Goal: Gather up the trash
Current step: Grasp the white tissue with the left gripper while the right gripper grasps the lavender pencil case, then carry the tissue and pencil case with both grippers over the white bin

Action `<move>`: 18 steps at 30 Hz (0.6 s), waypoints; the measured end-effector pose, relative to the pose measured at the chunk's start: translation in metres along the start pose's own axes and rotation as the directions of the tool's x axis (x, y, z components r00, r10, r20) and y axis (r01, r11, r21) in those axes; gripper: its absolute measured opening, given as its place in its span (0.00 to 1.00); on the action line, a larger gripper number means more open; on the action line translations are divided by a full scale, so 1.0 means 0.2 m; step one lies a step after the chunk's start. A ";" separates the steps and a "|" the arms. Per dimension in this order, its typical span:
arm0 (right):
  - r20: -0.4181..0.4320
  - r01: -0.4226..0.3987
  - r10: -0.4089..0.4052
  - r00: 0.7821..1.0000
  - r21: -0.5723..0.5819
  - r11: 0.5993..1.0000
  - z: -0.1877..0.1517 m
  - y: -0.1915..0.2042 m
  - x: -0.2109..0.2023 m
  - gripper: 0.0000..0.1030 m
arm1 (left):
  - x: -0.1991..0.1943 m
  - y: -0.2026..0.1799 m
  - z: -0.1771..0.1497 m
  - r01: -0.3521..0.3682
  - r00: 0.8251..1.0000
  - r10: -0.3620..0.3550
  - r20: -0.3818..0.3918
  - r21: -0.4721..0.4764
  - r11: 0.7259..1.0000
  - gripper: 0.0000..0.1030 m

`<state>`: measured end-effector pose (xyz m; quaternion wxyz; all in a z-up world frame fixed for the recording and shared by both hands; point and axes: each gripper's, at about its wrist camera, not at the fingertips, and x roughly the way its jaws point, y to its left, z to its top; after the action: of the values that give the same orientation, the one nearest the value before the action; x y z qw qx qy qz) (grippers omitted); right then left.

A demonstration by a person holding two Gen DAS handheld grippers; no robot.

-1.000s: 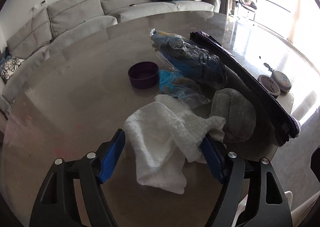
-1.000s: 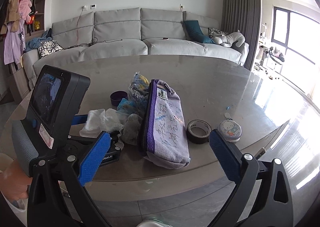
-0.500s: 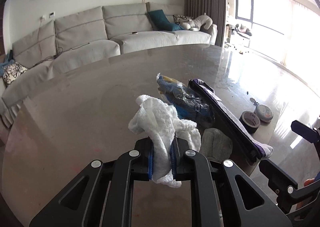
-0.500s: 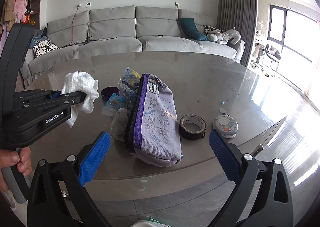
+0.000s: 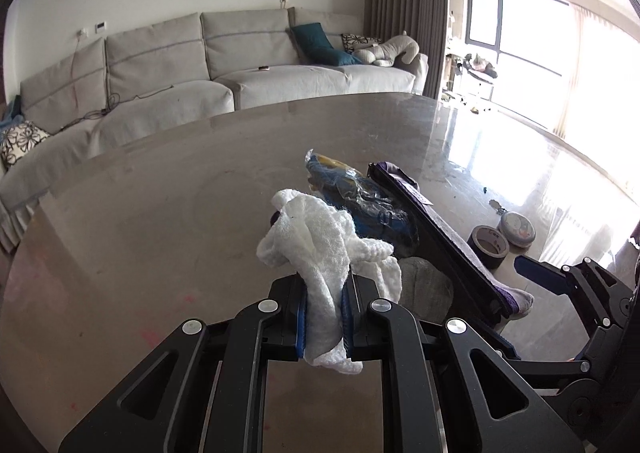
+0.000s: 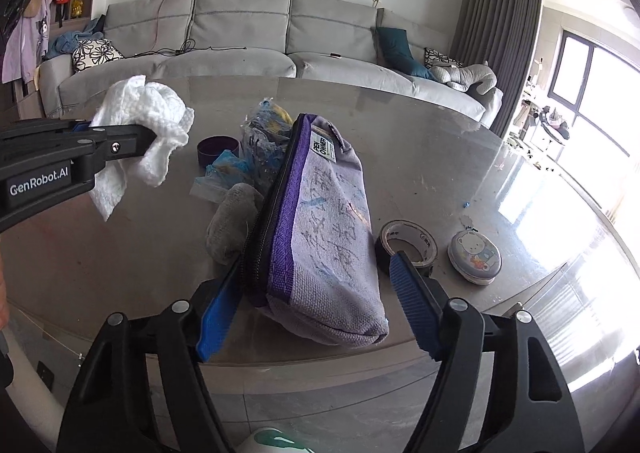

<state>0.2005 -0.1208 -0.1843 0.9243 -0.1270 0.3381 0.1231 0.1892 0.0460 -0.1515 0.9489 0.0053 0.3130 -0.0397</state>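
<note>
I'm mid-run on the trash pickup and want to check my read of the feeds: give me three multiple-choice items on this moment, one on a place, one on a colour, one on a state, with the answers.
1. Where does the tape roll lie?
A. between the pencil case and the small round tin
B. inside the purple bowl
C. on the sofa

2. What colour is the crumpled tissue?
A. blue
B. white
C. grey

3. What is the state of the left gripper?
A. open over the table
B. shut on nothing
C. shut on the tissue, held off the table

Answers:
1 A: the right wrist view shows the roll on the table between the two.
2 B: it is white in both views.
3 C: the blue pads clamp the tissue, which hangs clear of the tabletop; the right gripper is open around the near end of the pencil case.
</note>
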 end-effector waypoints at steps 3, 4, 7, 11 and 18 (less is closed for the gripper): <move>-0.026 -0.011 0.010 1.000 -0.008 1.000 -0.01 0.00 0.04 0.52 | 0.01 0.00 -0.01 0.008 1.000 -0.008 -0.007 -0.014 1.000 0.12; -0.017 -0.008 0.008 1.000 -0.006 1.000 -0.02 -0.01 0.04 0.45 | 0.01 0.01 -0.01 0.010 1.000 -0.010 -0.007 -0.016 1.000 0.12; 0.000 -0.005 0.005 1.000 -0.024 1.000 -0.02 0.01 0.03 0.22 | 0.01 0.01 -0.02 0.004 1.000 -0.004 -0.001 -0.010 1.000 0.12; 0.025 -0.012 0.012 1.000 -0.019 1.000 0.00 0.02 -0.01 0.18 | -0.01 0.01 -0.02 0.004 1.000 -0.004 0.014 -0.009 1.000 0.12; 0.094 -0.011 0.011 0.996 0.000 1.000 0.07 0.00 -0.14 0.17 | -0.06 0.00 -0.03 0.015 0.999 -0.014 0.053 -0.014 1.000 0.13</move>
<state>0.1888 -0.1205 -0.1554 0.9385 -0.1190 0.2950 0.1341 0.1751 0.0475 -0.1488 0.9565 -0.0048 0.2883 -0.0447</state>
